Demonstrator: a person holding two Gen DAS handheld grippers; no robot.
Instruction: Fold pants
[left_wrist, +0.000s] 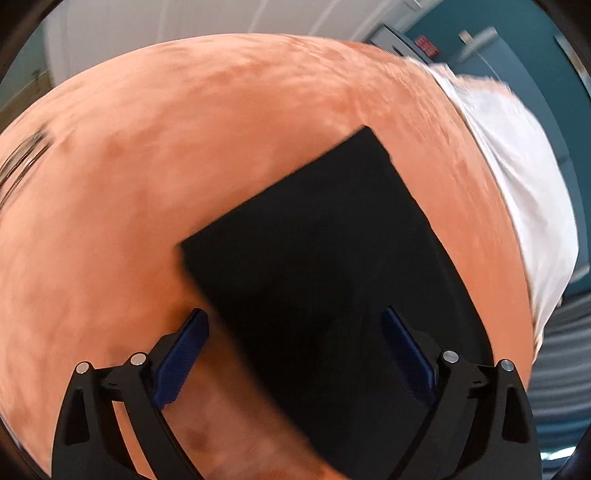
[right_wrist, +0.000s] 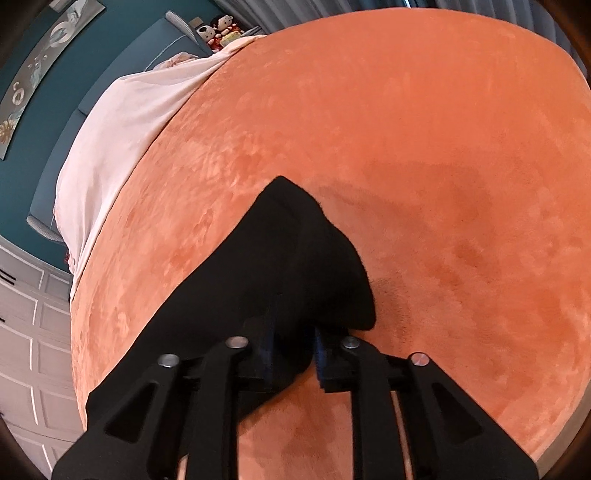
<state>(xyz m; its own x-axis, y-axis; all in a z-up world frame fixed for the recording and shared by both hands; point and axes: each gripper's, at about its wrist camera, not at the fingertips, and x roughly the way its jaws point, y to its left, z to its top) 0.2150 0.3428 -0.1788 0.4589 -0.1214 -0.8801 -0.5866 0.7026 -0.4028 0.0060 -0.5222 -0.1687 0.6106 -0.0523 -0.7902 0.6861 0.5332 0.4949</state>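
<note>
**Ana:** Left gripper (left_wrist: 295, 354) first: how is it sitting?

**Ben:** Its jaws are standing wide apart, with nothing between them. The blue pads (left_wrist: 181, 363) are showing on both fingers, and the black pants (left_wrist: 321, 280) are lying beneath the gap, spread flat over the orange blanket (left_wrist: 147, 166). The left finger is hanging over bare blanket, just past the cloth's left edge; the right finger is hanging over the cloth itself. Whether either fingertip is touching fabric, I cannot tell.

**Ana:** What is lying further right in that view?

**Ben:** A white sheet (left_wrist: 517, 177) is running along the blanket's right edge, and a teal wall (left_wrist: 517, 55) is showing behind it. That whole view is looking smeared with blur.

**Ana:** And the right gripper (right_wrist: 293, 354)?

**Ben:** It is pinching a bunched fold of the pants (right_wrist: 288, 258) between nearly closed fingers. The cloth is rising from the jaws into a peaked flap pointing away from the camera, while the rest is trailing down-left under the gripper's frame.

**Ana:** Surroundings there, left to right?

**Ben:** Pale panelled doors (right_wrist: 26, 332) are standing at the far left, then the teal wall (right_wrist: 22, 155), then the sheet (right_wrist: 122, 122) draping off the blanket's (right_wrist: 424, 129) left edge. Small dolls (right_wrist: 218, 31) are sitting near the top.
</note>
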